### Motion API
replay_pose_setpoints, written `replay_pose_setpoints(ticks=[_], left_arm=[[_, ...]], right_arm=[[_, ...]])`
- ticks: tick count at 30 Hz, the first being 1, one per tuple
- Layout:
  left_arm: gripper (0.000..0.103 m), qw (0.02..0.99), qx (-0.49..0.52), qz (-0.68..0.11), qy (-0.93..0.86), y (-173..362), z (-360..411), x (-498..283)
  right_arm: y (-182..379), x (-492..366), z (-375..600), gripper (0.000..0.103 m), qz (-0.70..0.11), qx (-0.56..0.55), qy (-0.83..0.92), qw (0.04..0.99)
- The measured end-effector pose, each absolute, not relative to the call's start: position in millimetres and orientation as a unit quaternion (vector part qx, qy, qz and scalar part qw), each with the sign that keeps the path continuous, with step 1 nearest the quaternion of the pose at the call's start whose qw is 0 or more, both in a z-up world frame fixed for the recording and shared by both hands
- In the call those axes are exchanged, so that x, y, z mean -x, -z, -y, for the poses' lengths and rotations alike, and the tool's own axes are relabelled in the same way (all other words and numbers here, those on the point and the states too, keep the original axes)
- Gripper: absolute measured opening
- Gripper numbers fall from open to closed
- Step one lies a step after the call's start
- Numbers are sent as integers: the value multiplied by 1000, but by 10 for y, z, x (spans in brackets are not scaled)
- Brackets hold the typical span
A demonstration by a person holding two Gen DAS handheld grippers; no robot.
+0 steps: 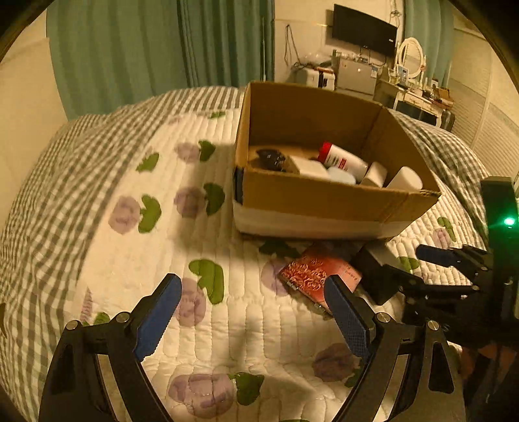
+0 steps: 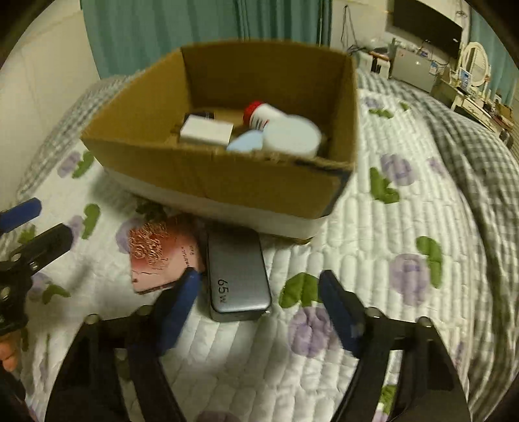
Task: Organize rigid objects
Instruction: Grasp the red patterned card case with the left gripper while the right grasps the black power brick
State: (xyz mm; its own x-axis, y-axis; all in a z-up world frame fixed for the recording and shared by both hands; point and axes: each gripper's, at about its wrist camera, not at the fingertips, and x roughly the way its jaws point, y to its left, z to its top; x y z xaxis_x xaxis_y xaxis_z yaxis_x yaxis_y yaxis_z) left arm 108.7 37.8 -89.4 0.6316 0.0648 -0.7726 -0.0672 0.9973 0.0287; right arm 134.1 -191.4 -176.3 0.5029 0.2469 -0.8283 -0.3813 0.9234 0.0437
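An open cardboard box (image 1: 324,198) (image 2: 227,181) stands on the bed and holds a red-capped white bottle (image 1: 340,159) (image 2: 259,112), a white box (image 2: 206,131), a round white jar (image 2: 292,136) and other small items. In front of it lie a red patterned flat case (image 1: 316,269) (image 2: 160,256) and a grey power bank marked 65W (image 2: 238,279) (image 1: 376,276). My left gripper (image 1: 253,308) is open and empty above the quilt, left of the red case. My right gripper (image 2: 259,302) (image 1: 418,269) is open, its fingers either side of the power bank's near end.
The bed has a white floral quilt (image 1: 211,324) with a grey checked blanket (image 2: 470,155) at its edges. Green curtains (image 1: 146,48) hang behind. A TV (image 1: 363,29), a small fridge and a dressing table stand at the far right.
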Motion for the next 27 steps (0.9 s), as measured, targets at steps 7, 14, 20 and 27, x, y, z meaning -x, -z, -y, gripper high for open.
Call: replay_pose_setpoints(ticks=[7,14,20,27], left_arm=[[92,898,-8,-438,-36,921,-319,-1102],[92,885,-8,-465,-21,964,-53,-1247],[92,859,23,-511,-31,1187,135,-1525],[92,837,48,-543,-52,1381,146,-1768]], right_arm=[[1904,-1400,1852,45,-480,48,-204,851],[1696,-1225,2175,43,-442,37,-144,885],[1534,-1299,2469,6,-432,7,-123,894],[1714,-1380,2513,6,-460,-18,-140,876]])
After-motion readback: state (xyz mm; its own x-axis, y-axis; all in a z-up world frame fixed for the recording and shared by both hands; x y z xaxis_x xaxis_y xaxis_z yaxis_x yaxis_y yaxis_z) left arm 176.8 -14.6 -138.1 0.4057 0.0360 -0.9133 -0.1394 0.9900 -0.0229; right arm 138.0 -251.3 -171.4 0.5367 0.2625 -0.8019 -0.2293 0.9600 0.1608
